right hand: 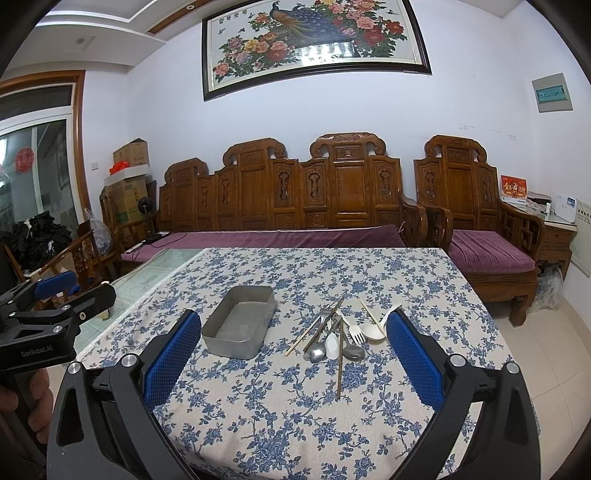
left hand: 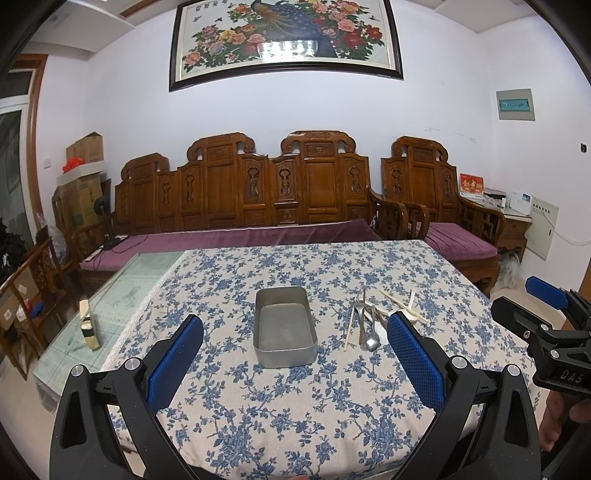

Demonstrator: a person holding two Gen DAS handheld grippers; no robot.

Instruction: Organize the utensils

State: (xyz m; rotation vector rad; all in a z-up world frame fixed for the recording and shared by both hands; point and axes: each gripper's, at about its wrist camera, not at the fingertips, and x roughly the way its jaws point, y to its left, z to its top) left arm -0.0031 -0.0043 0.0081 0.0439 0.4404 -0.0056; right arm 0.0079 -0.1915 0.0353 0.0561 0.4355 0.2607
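Behind the table we see a carved wooden sofa [left hand: 258, 184] with purple cushions against a pale wall, and a framed peacock painting [left hand: 286, 35] at the top centre of the frame; the tablecloth [left hand: 295, 406], white with blue flowers, fills the lower half of both views. We hold the left gripper [left hand: 295, 350] with its jaws spread wide, blue pads far apart, clasping nothing and touching nothing; the right gripper [right hand: 293, 343] stands just as wide and likewise holds nothing. At the centre of the left view the metal tray [left hand: 285, 326] lies with its long axis running away from us toward the sofa; in the right view it sits left of centre, angled toward the upper right. Just to its right lies the pile of utensils [right hand: 338, 332], apart from the tray; steel spoons, a fork, a white spoon and chopsticks cross one another, most handles pointing away from us, bowls nearer; one dark chopstick [right hand: 340, 369] reaches toward the bottom of the frame.
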